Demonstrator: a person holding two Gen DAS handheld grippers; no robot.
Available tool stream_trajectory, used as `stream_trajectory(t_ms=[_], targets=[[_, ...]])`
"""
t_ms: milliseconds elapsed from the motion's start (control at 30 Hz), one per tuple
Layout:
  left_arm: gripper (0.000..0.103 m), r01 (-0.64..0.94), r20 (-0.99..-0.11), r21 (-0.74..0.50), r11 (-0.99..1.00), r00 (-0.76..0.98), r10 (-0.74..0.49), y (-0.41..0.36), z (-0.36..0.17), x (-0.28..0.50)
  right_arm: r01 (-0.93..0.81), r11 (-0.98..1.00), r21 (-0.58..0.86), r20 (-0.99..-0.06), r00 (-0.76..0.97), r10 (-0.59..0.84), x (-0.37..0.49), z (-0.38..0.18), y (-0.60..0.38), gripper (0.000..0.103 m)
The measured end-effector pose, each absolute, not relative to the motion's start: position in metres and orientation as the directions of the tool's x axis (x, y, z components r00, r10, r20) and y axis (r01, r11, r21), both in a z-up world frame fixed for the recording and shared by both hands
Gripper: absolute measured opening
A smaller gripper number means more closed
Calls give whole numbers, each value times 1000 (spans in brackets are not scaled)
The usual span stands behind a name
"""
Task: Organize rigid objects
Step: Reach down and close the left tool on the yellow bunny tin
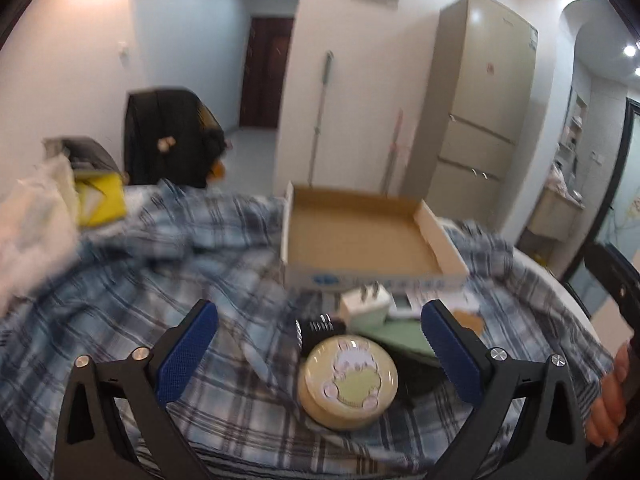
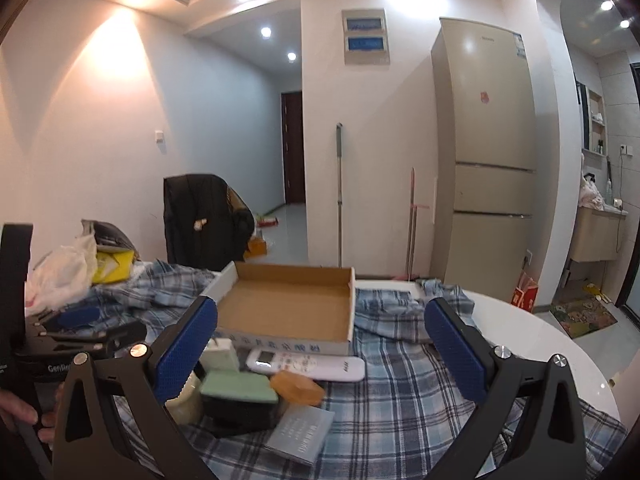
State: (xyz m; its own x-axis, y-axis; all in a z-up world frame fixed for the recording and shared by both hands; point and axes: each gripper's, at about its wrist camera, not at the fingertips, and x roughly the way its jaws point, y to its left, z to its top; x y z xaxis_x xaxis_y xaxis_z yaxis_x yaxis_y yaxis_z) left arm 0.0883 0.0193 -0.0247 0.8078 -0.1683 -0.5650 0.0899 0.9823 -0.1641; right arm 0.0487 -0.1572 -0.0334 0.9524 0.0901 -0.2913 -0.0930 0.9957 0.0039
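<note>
None of the loose items sits in the cardboard box so far; its brown floor shows bare in both views, so I judge the sorting at or near its start. The box lies open on the plaid cloth over the white table, at the far side of the clutter. Just in front of it: a white remote lying flat along the box's near wall, an orange block touching the remote's near edge, a grey card pack nearer the camera, and a green-topped pad on a black block beside a white plug adapter. The left wrist view adds a round cream tin with a rabbit lid, close under the left gripper, and a small black ridged piece just behind the tin; what it is I cannot tell through the blur. Left gripper: jaws spread wide, nothing between the blue pads, tin nearest the right-hand pad. Right gripper: also spread wide and empty, hovering over the remote and orange block. A hand shows at the edge of the left view on the other tool's handle. Left to do, by my reckoning: every item, at least seven pieces. The tin looks the likeliest first pick for the left side.
</note>
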Motion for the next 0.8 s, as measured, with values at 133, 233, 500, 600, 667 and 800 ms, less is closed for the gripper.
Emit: stream_trajectory(t_ms=[133,233,500,600,667,800], targets=[[93,143,-565,-56,988,812,-150,2,-35,88,-88,996,34,-347,933,95,63,-39,-171,103],[93,208,-599,-10,978,782,-173,-14,-43,90,-71,994,79,-392,915,96,76,-43,-185,103],[93,217,-728,-48,975,661,-183,-15,-65,104,-83,992,95,-456,882,118,88,-54,-188,103],[91,243,-740,-51,969,642,-200,-18,-69,105,-91,992,86,-451,884,120,86,-55,-185,103],[91,274,-758,-38,961,618,-206,-24,-75,106,-93,993,72,-445,888,115,85,-54,-182,103],[90,300,-790,-48,953,572,-220,-27,-85,112,-87,995,58,-444,890,104,85,-54,-180,103]])
